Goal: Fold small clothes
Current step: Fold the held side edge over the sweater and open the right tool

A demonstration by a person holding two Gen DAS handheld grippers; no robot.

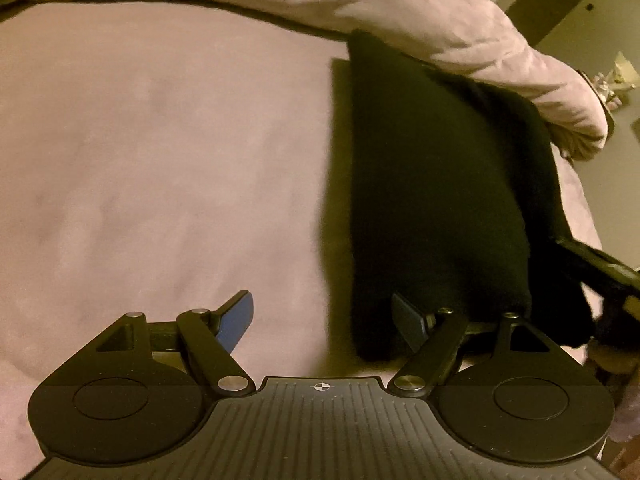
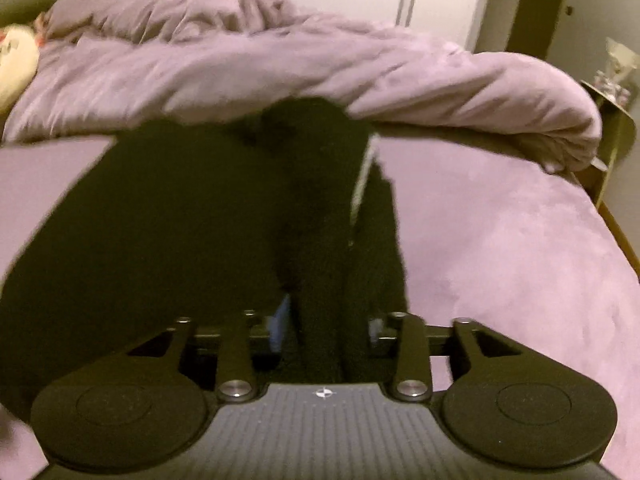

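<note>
A black garment (image 1: 436, 200) lies folded lengthwise on the lilac bed sheet (image 1: 160, 160), right of centre in the left wrist view. My left gripper (image 1: 326, 320) is open and empty, its blue pads spread wide, just beside the garment's near left corner. In the right wrist view the garment (image 2: 180, 220) fills the middle and left. My right gripper (image 2: 324, 328) is closed on a bunched fold of the black garment and holds it up; its fingertips are mostly hidden by cloth. The right gripper also shows at the right edge of the left wrist view (image 1: 600, 276).
A crumpled lilac duvet (image 2: 280, 64) is heaped along the far side of the bed. A pale pillow (image 2: 16, 64) lies at the far left. A bedside table with small items (image 2: 612, 88) stands at the right, past the bed's edge.
</note>
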